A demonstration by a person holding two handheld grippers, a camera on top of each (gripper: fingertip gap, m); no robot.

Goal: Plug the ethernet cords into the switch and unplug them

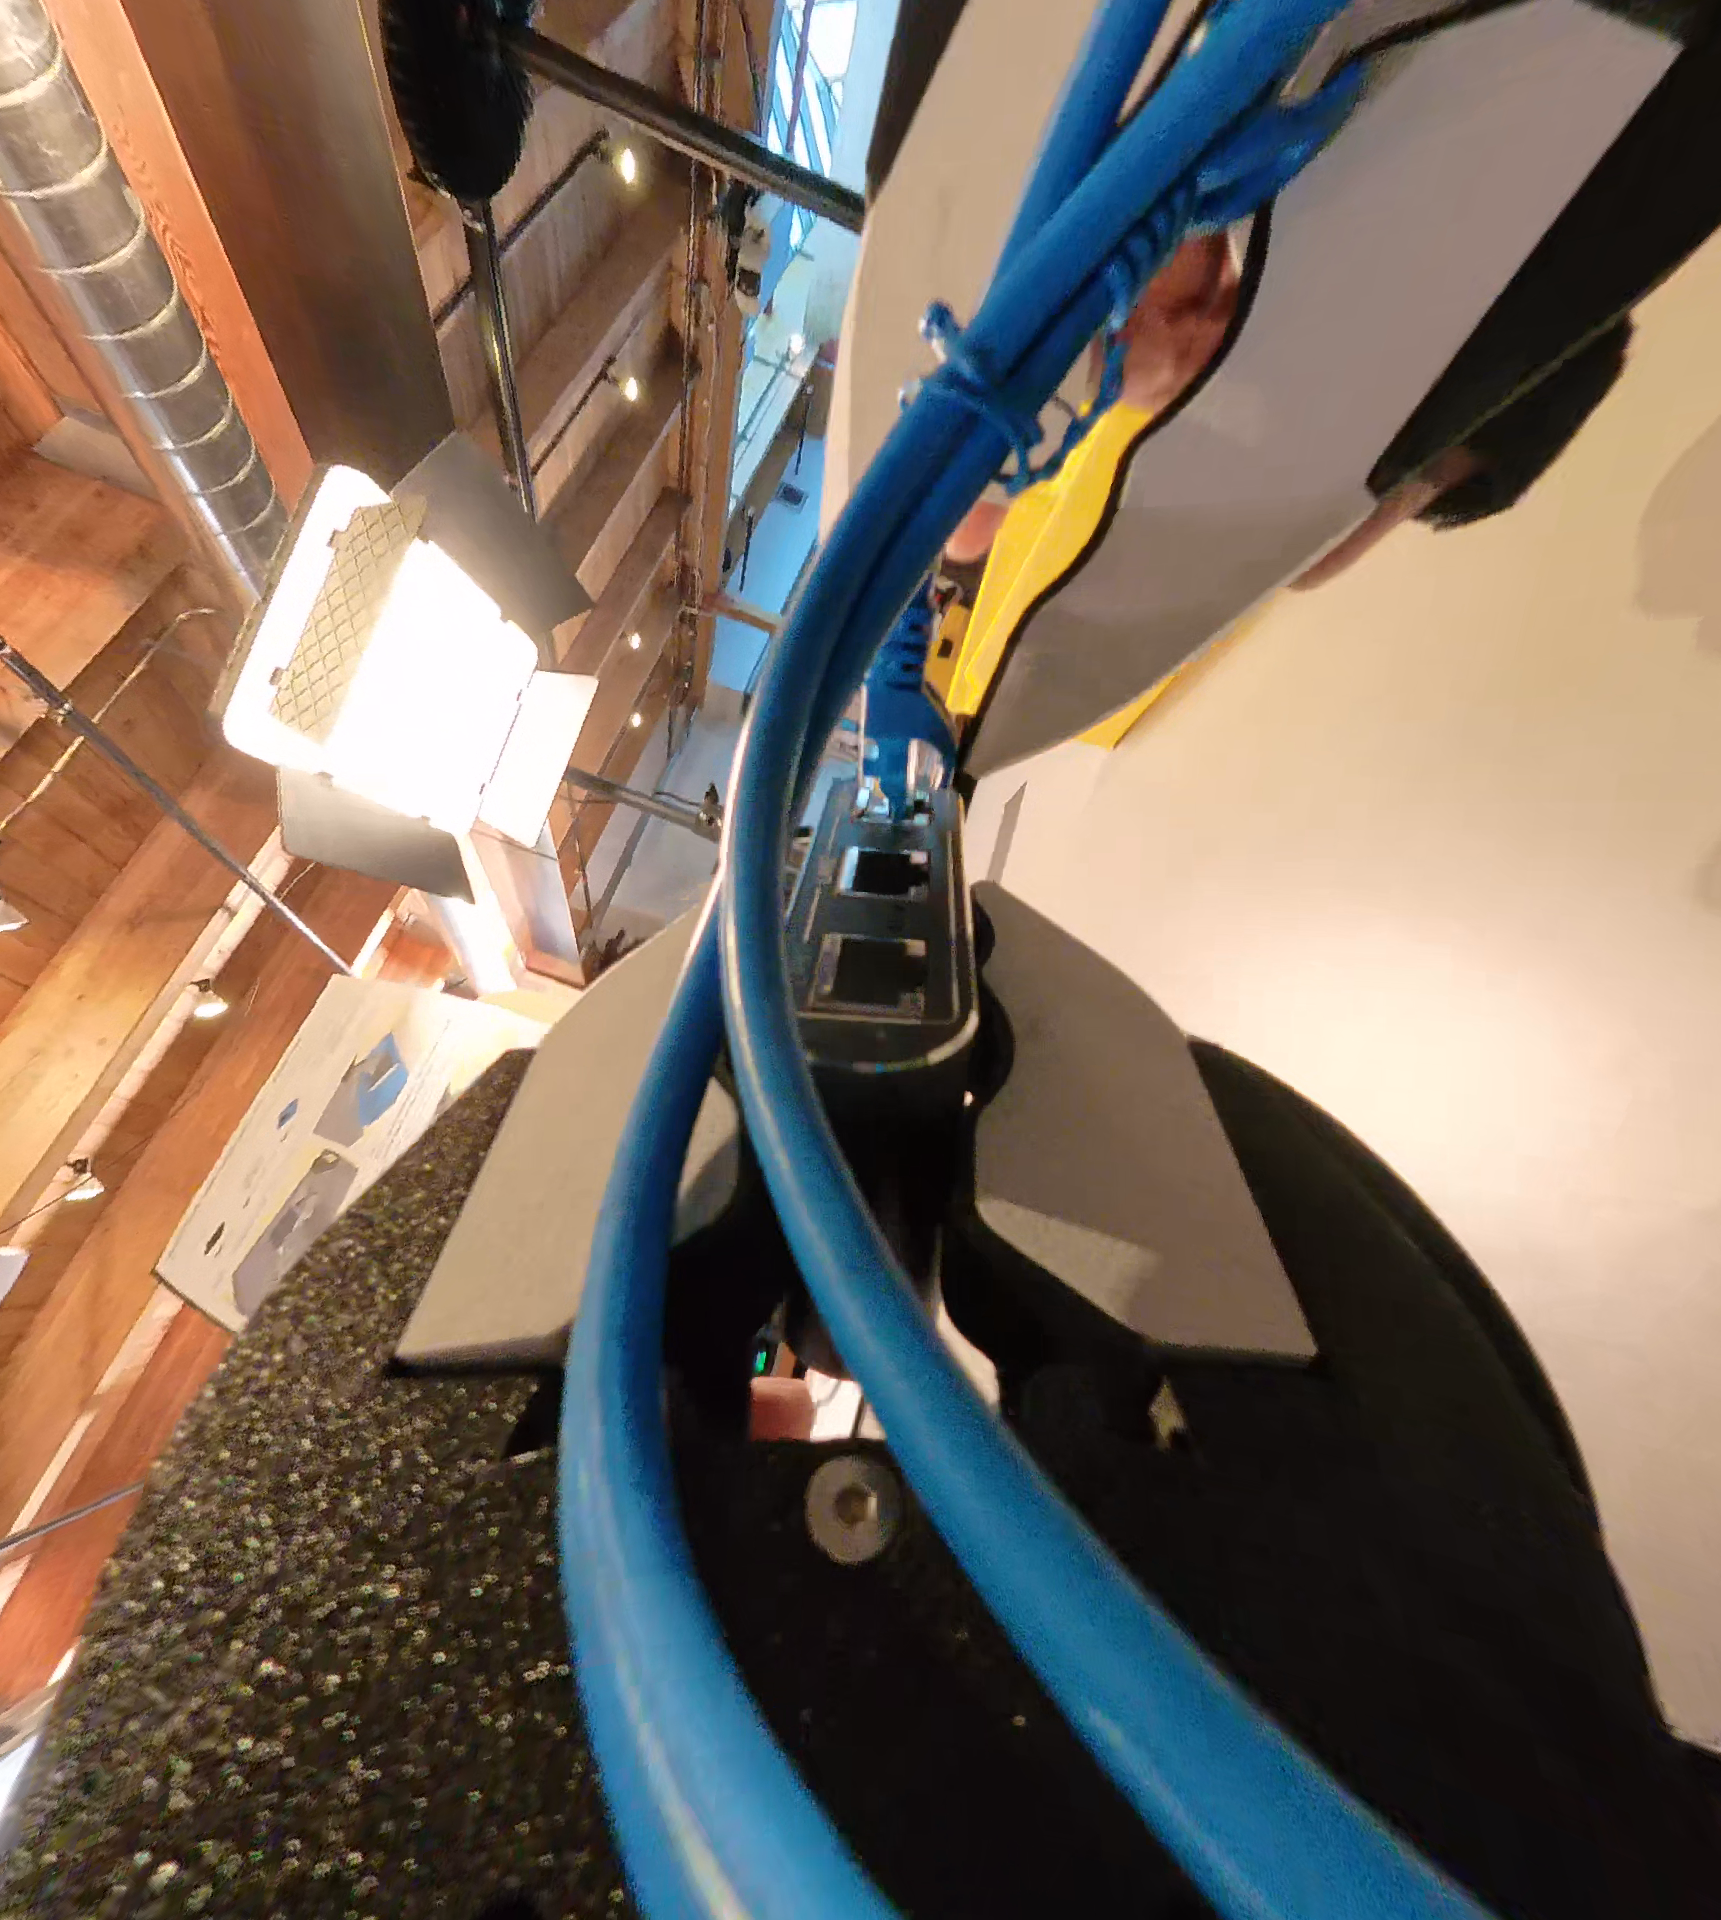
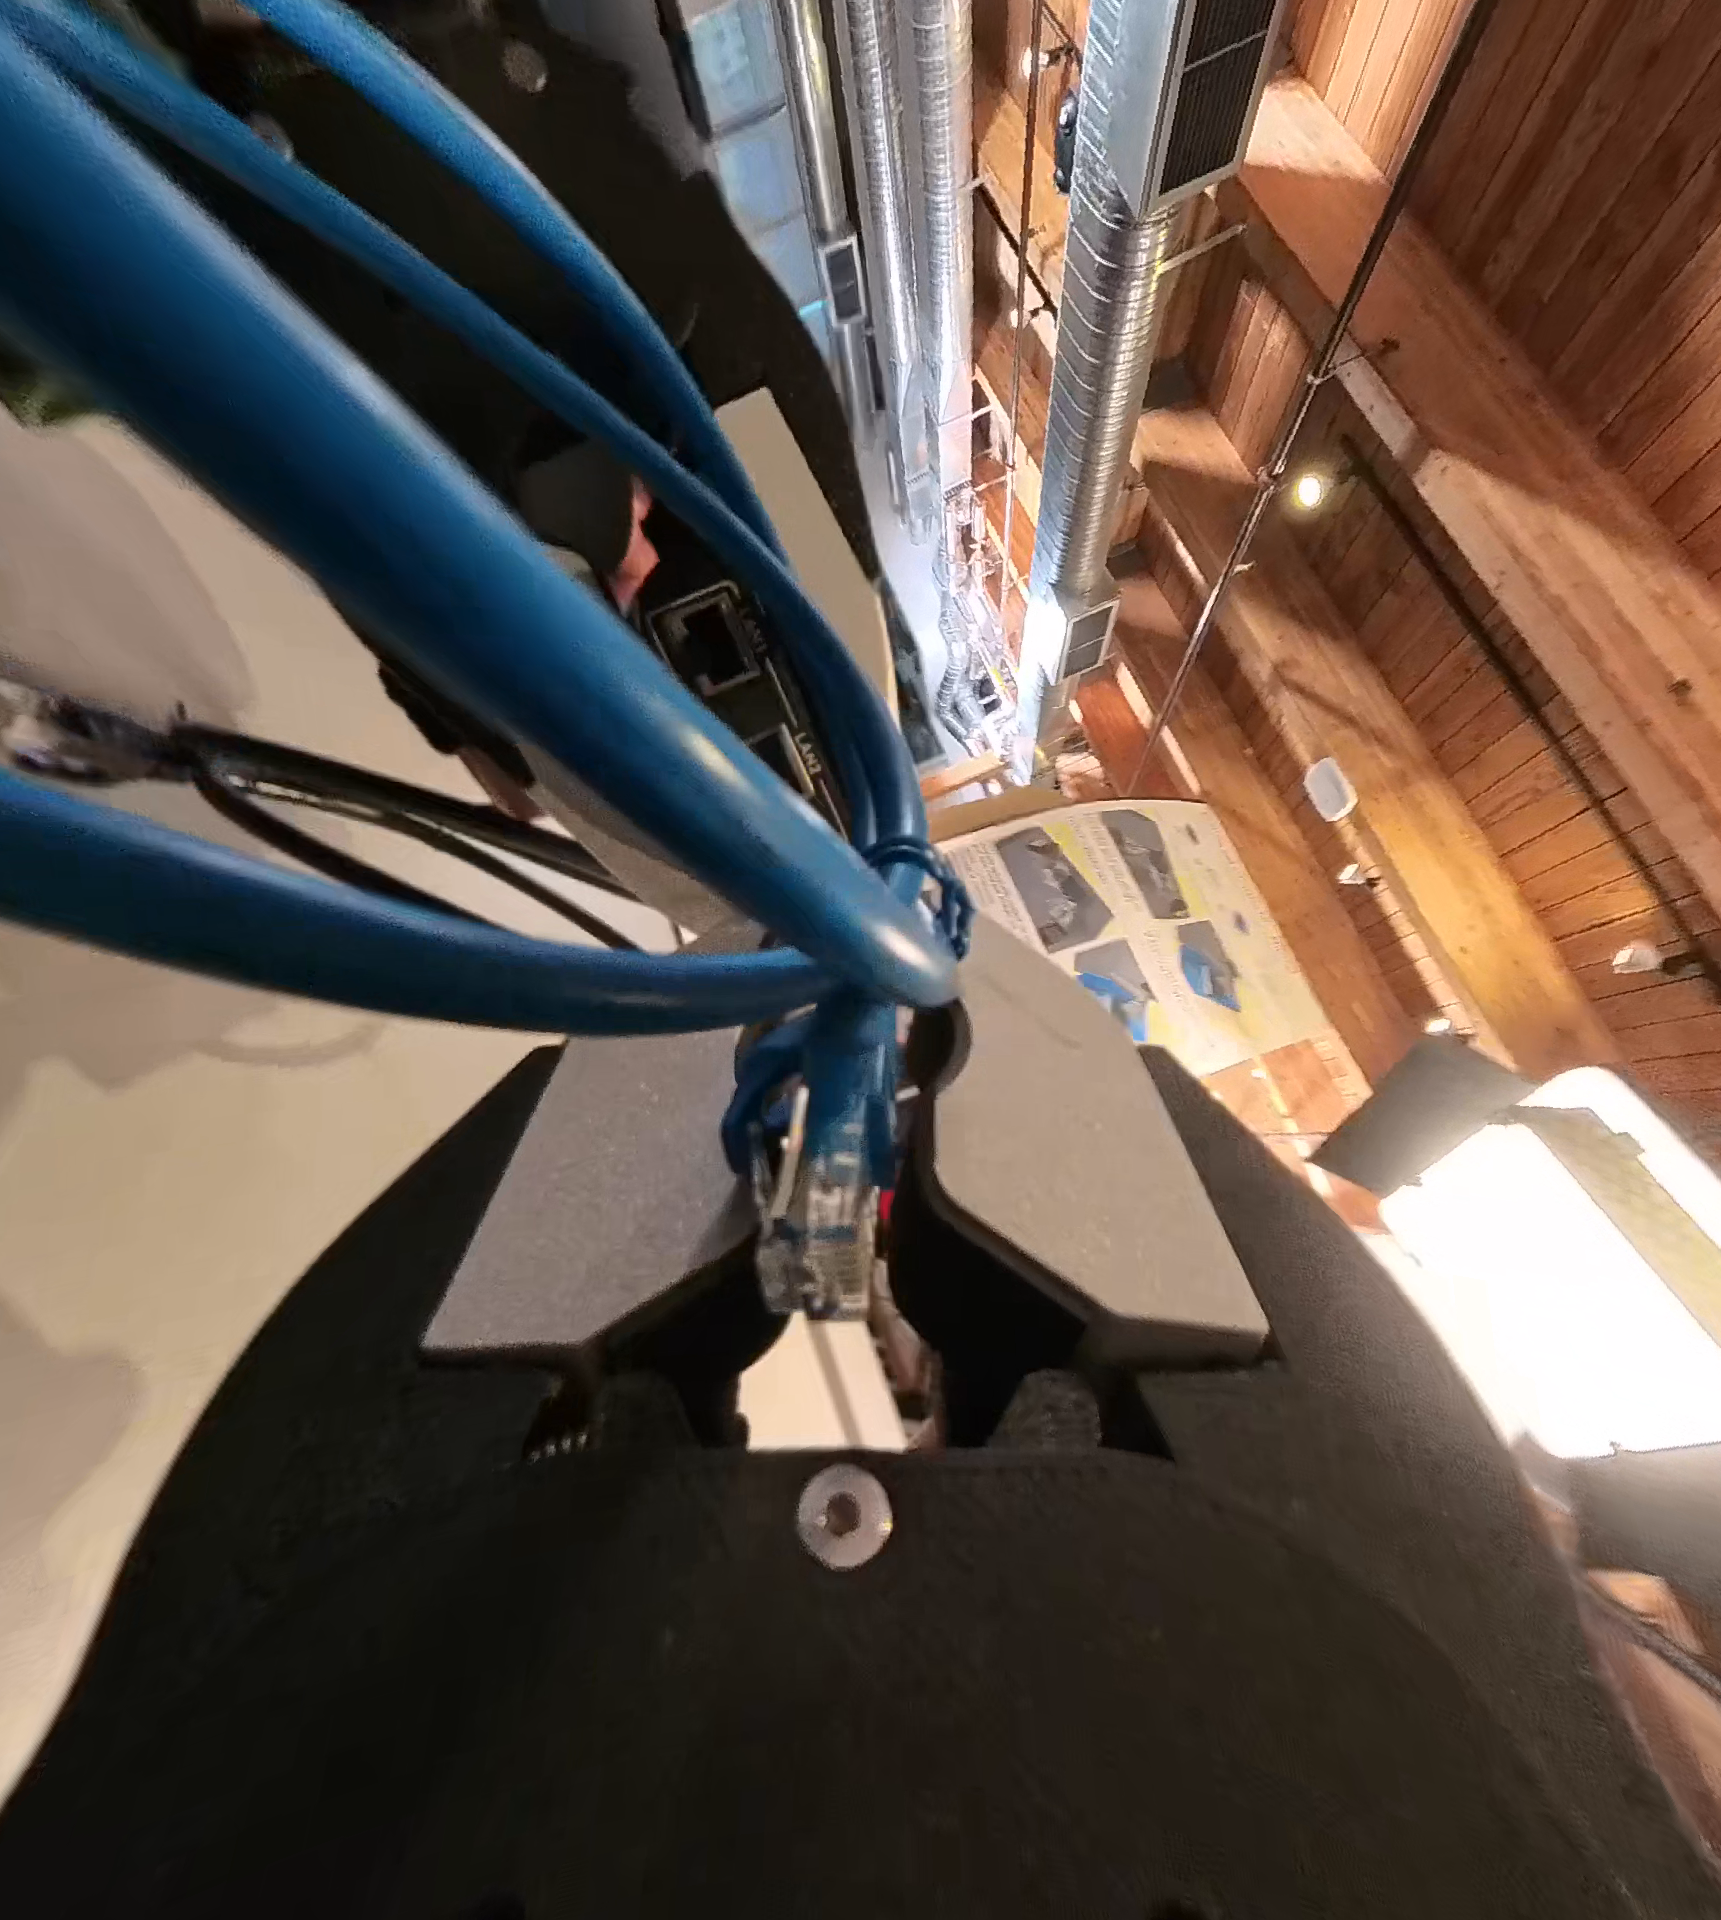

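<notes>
My left gripper [image 1: 851, 935] is shut on the black switch [image 1: 877, 1029] and holds it on edge, ports facing the camera. Two near ports [image 1: 877, 873] are empty. A blue ethernet plug [image 1: 897, 727] sits at the far port; I cannot tell whether it is seated. The blue cord [image 1: 762, 1039] loops across the left wrist view. My right gripper [image 2: 856, 1039] is shut on the tied bundle of blue cord [image 2: 897, 935], with a loose blue plug [image 2: 820, 1216] pointing back between its fingers [image 2: 1074, 1143]. The switch [image 2: 721, 644] shows beyond it.
A white table top [image 1: 1458, 935] lies under both grippers. A black cord with a clear plug [image 2: 14, 717] hangs at the left. The right gripper's grey fingers [image 1: 1407, 260] fill the upper left wrist view. A bright studio lamp [image 1: 388, 665] and a speckled board [image 1: 295, 1558] stand nearby.
</notes>
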